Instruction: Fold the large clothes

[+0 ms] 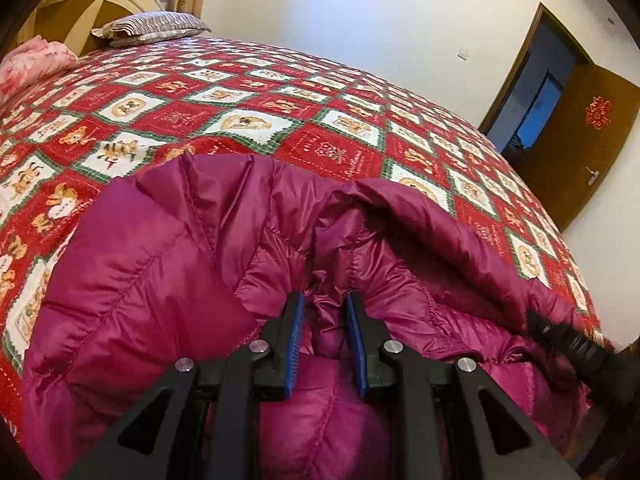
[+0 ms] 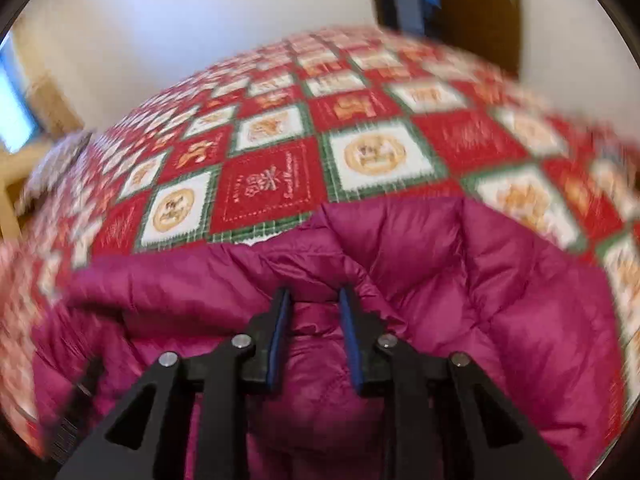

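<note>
A magenta puffer jacket (image 1: 152,264) lies on a bed with a red, white and green patchwork quilt (image 1: 248,92). My left gripper (image 1: 323,300) is shut on a bunched fold of the jacket, fabric pinched between its blue pads (image 1: 297,340). In the left wrist view the right gripper shows at the right edge (image 1: 560,336), holding up a raised edge of the jacket. In the right wrist view, which is blurred by motion, my right gripper (image 2: 314,296) is shut on the jacket (image 2: 500,300), with fabric between its fingers, above the quilt (image 2: 272,184).
A striped pillow (image 1: 152,28) and a pink folded blanket (image 1: 32,64) lie at the head of the bed by a wooden headboard (image 1: 80,12). An open brown door (image 1: 580,144) stands at the right. White walls surround the bed.
</note>
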